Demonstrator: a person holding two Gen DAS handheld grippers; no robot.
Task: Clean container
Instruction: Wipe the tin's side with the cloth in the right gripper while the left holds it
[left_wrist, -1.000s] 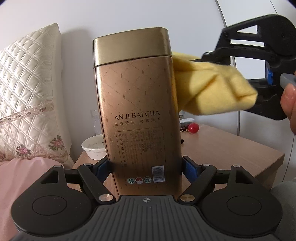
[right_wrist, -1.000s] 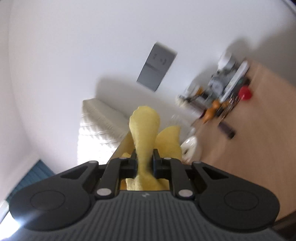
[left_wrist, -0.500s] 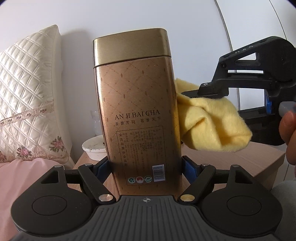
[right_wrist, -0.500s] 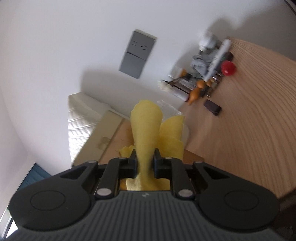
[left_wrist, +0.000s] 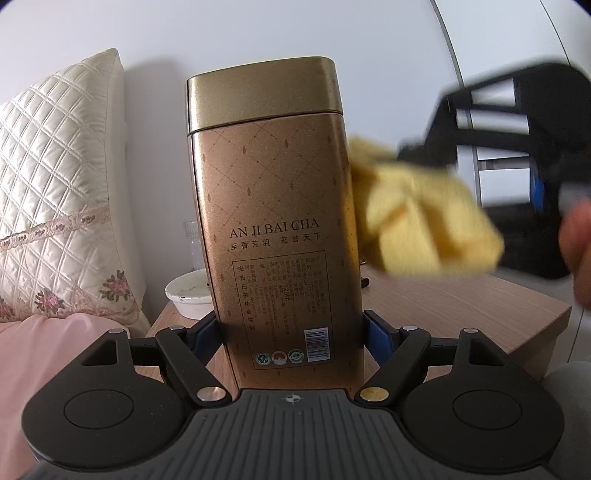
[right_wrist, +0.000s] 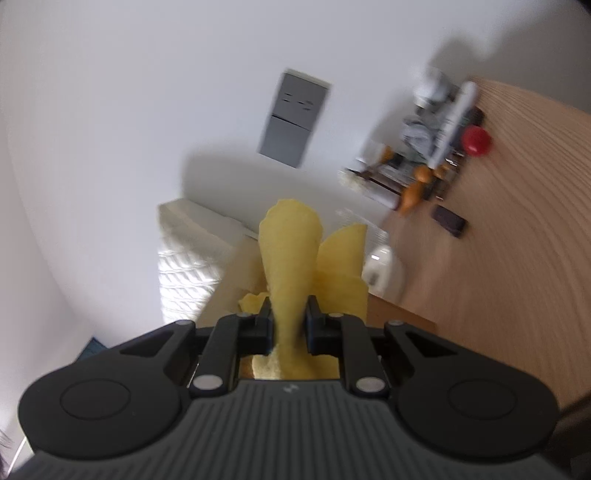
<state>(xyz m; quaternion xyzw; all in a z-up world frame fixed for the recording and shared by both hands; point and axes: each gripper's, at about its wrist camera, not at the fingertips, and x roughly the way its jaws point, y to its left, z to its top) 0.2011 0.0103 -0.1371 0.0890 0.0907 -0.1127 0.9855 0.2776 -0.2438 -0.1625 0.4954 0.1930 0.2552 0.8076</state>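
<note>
A tall gold tea tin (left_wrist: 273, 206) with a gold lid stands upright in my left gripper (left_wrist: 291, 332), which is shut on its lower sides and holds it above the wooden table (left_wrist: 461, 306). My right gripper (right_wrist: 289, 321) is shut on a folded yellow cloth (right_wrist: 290, 258). In the left wrist view the cloth (left_wrist: 421, 229) presses against the tin's right side at mid height, blurred by motion, with the right gripper's black frame behind it. In the right wrist view the tin (right_wrist: 240, 280) shows partly behind the cloth.
A white quilted pillow (left_wrist: 59, 206) and pink bedding (left_wrist: 55, 354) lie left. A white bowl (left_wrist: 188, 295) and a clear glass sit behind the tin. Clutter, a red ball (right_wrist: 476, 140) and a dark small object (right_wrist: 448, 220) sit far on the table.
The cloth went down the tin's right side from near the lid to low, and has now come back up to mid height. The tin and left gripper stayed still.
</note>
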